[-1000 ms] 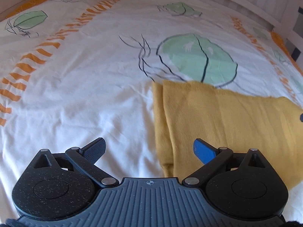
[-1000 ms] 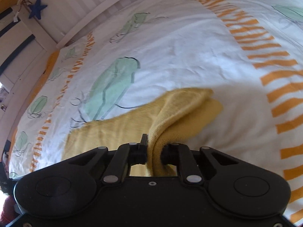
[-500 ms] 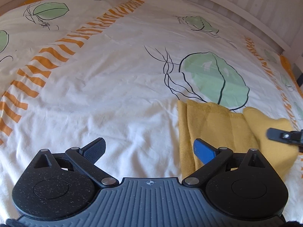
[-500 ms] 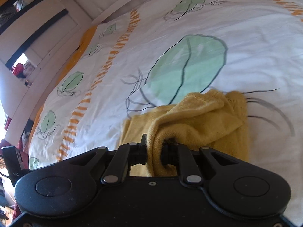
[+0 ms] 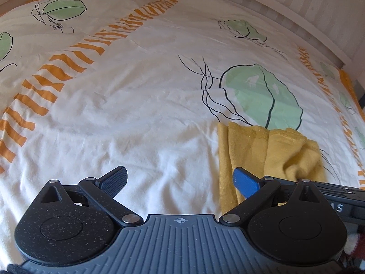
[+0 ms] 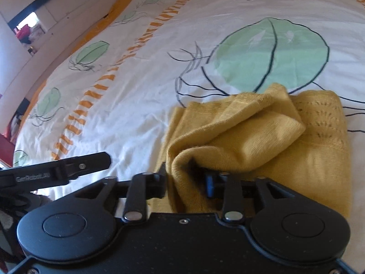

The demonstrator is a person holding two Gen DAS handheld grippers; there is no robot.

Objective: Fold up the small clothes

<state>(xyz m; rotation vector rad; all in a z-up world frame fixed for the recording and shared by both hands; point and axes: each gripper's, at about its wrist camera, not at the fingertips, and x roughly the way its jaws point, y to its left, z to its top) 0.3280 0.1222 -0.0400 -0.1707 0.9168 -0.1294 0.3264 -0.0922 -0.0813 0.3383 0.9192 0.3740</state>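
A mustard-yellow knitted garment (image 5: 251, 150) lies on the bed, its far end doubled over onto itself in a loose fold (image 6: 251, 132). My right gripper (image 6: 186, 180) has its jaws opening, with the folded edge of the garment slack between them and the pads off the cloth. My left gripper (image 5: 180, 178) stands open just left of the garment, over bare sheet; its blue-padded finger (image 5: 246, 180) hovers over the garment's near left edge and holds nothing. Each gripper shows in the other's view: the right gripper's body (image 5: 337, 191), the left one's finger (image 6: 68, 166).
The bed cover (image 5: 136, 114) is white with green leaf prints and orange striped bands. A striped white bed rail (image 5: 296, 11) runs along the far side. A white shelf and wall (image 6: 34, 29) stand beyond the bed's left edge in the right wrist view.
My right gripper carried the garment's end across onto the rest of it, lowered it, and its jaws came apart. The left gripper shifted slightly and stayed open.
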